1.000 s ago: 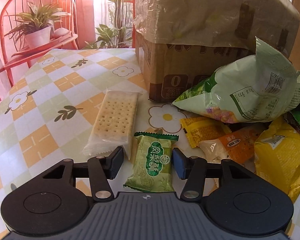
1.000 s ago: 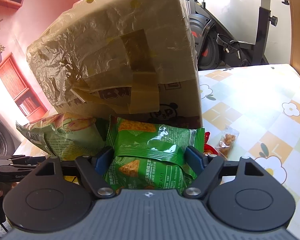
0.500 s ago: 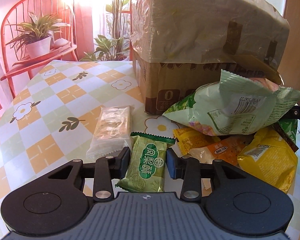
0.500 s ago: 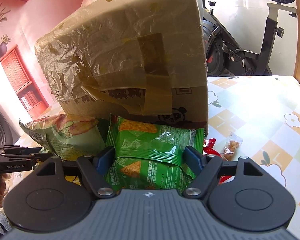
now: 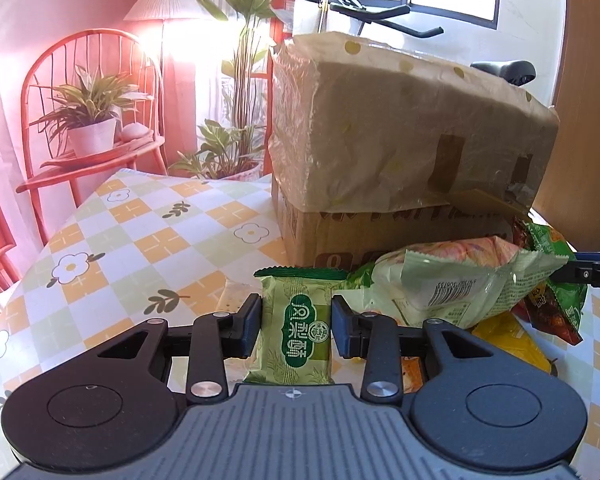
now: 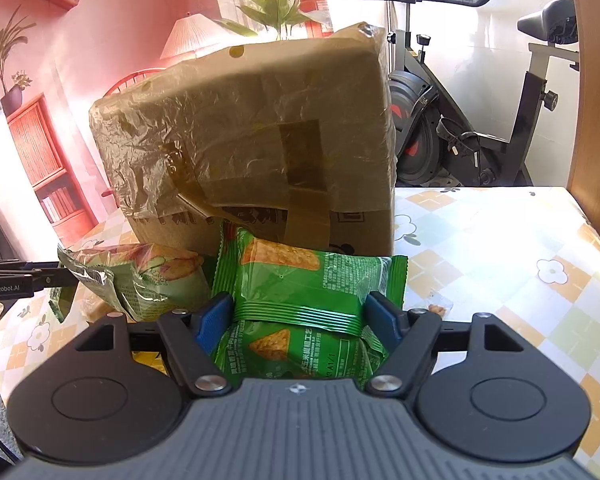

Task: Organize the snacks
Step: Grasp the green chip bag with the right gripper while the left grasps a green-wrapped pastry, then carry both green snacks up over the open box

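Observation:
My left gripper (image 5: pixel 296 309) is shut on a small pale-green pastry packet (image 5: pixel 300 344), which hangs upright above the checked tablecloth (image 5: pixel 148 248). In the right wrist view my right gripper (image 6: pixel 300 314) is shut on a bright green chip bag (image 6: pixel 304 276), its jaws still squeezing in on the bag's sides. A big cardboard box (image 5: pixel 400 140) wrapped in plastic film stands just behind both. Between the two grippers lies a puffy pale-green chip bag (image 5: pixel 452 284), also in the right wrist view (image 6: pixel 148 280).
A clear cracker packet (image 5: pixel 232 300) peeks out left of the pastry, and a yellow bag (image 5: pixel 508 344) lies lower right. A small nut packet (image 6: pixel 436 310) sits right of the green bag. An exercise bike (image 6: pixel 460 120) and plants stand beyond the table.
My left jaws closed onto the pastry packet and lifted it off the table. The right gripper rose slightly with the green chip bag; the box now looks lower in both views.

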Action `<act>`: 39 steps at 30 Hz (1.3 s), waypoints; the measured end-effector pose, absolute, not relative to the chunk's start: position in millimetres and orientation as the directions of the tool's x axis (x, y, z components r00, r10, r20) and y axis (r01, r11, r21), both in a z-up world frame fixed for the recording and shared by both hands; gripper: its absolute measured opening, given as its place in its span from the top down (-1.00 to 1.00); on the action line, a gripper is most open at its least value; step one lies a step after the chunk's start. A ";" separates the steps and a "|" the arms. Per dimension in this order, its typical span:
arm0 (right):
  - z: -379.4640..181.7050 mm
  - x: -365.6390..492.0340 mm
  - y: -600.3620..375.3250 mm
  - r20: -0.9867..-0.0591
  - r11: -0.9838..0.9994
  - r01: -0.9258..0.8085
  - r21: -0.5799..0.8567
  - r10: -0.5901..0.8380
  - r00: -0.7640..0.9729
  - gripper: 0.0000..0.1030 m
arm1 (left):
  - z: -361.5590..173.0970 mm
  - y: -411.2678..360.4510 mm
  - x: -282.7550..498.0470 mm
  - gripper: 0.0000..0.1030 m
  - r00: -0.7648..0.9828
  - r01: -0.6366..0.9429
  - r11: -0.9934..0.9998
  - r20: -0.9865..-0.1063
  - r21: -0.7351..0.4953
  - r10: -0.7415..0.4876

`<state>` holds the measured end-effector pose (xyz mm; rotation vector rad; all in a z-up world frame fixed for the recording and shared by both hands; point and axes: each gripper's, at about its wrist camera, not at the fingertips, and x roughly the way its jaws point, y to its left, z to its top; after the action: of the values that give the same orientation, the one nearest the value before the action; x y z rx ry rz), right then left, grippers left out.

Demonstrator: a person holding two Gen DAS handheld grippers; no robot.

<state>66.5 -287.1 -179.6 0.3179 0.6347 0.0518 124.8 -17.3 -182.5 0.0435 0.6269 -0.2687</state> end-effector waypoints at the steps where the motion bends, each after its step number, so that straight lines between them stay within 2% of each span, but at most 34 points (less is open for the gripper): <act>1: -178.5 66.1 -289.0 -0.573 0.949 0.052 0.312 0.144 0.807 -0.45 | -179.3 -17.4 124.2 0.26 0.781 0.261 0.964 -0.576 -0.046 -0.239; 11: -160.3 49.7 -300.2 -0.512 0.950 0.066 0.304 0.105 0.852 -0.45 | -151.8 -23.0 118.8 0.27 0.815 0.275 0.960 -0.517 -0.051 -0.261; 29: -81.1 33.5 -314.3 -0.312 0.961 0.010 0.277 0.081 0.947 -0.44 | -107.6 -33.7 116.8 0.27 0.858 0.346 0.936 -0.383 -0.062 -0.342; 33: -55.9 45.2 -315.4 -0.251 0.965 -0.024 0.262 0.092 0.964 -0.44 | -93.5 -42.4 125.2 0.27 0.865 0.369 0.928 -0.343 -0.057 -0.365; 39: -24.5 102.9 -310.6 -0.211 0.982 -0.074 0.176 0.111 0.971 -0.44 | -60.1 -59.4 155.4 0.27 0.875 0.403 0.913 -0.271 -0.054 -0.402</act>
<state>102.9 -310.6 -24.5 0.1677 0.2217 0.0937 155.4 -59.4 -60.1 0.0044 0.2816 -0.4206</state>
